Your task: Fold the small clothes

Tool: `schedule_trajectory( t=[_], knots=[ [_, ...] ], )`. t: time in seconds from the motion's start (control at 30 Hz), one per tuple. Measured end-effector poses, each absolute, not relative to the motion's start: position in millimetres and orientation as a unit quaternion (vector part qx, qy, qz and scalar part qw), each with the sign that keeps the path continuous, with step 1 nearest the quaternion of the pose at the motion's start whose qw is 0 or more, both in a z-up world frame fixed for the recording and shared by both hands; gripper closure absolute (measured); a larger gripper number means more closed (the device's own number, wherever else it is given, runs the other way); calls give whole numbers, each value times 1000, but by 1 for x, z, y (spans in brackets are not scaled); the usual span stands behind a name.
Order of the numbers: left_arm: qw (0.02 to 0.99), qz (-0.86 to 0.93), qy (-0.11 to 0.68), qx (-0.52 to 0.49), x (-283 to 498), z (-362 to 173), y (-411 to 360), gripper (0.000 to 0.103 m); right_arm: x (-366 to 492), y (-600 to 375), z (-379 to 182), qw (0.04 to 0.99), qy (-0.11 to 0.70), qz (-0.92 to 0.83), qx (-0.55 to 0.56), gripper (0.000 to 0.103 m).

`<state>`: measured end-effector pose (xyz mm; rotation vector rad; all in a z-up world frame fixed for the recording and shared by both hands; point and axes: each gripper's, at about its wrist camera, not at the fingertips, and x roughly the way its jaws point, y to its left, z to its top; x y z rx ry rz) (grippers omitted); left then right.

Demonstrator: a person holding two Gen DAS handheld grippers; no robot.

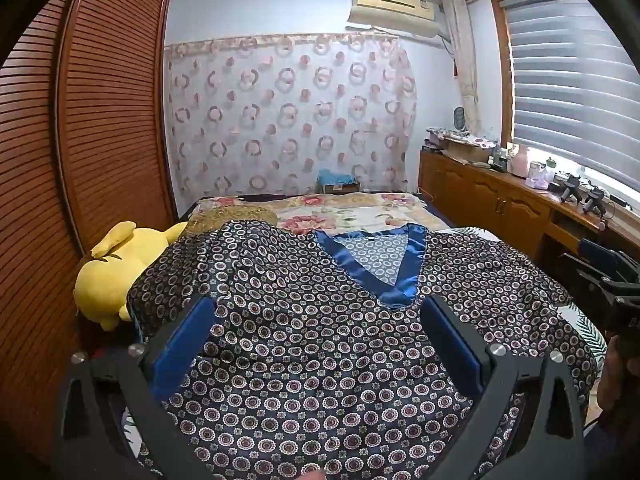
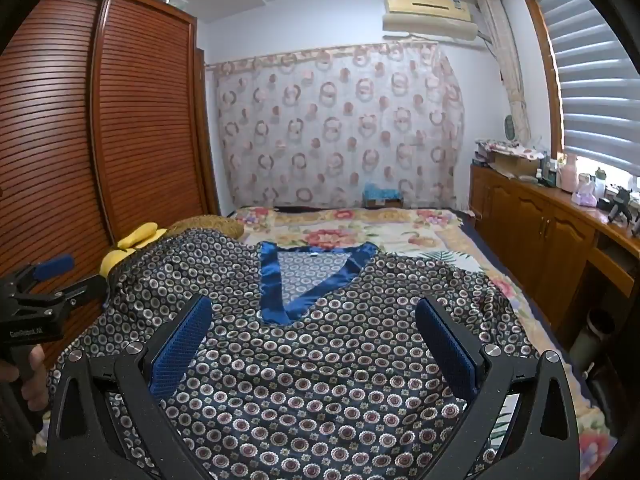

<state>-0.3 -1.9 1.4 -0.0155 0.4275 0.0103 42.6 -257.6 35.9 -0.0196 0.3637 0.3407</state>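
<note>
Bedroom with louvred wardrobe point(image 1: 100, 120) and floral-quilted bed point(image 2: 360, 236), navy patterned V-neck top point(image 1: 320, 340) spread flat across bed, yellow plush toy point(image 1: 108, 276) at its left edge, left gripper point(image 1: 320, 336) and right gripper point(image 2: 316, 332) above top, fingers point(image 2: 180, 352) spread wide, grasping nothing

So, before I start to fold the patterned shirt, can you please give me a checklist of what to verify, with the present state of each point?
1. Left claw open, nothing held: ok.
2. Right claw open, nothing held: ok.
3. Dark satin shirt with circle pattern lies front up, blue V-neck collar facing away: ok.
4. Shirt spread flat: not ok, its left side rides over the yellow plush toy and is wrinkled.
5. Right sleeve laid out on the floral bedspread: ok.
6. Bottom hem position: cannot tell, it is out of view.
</note>
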Motion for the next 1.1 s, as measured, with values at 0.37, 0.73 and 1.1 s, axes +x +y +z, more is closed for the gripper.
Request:
schedule_trajectory(
  t=[0.37,0.73,1.1],
  knots=[
    [978,10,206,-5,-6,5,-2,0,42,-257,35,969,182,169,-9,0],
    [979,11,206,-4,-6,5,-2,0,42,-257,35,969,183,169,-9,0],
    [979,11,206,-3,-6,5,-2,0,42,-256,35,968,184,169,-8,0]
  ],
)
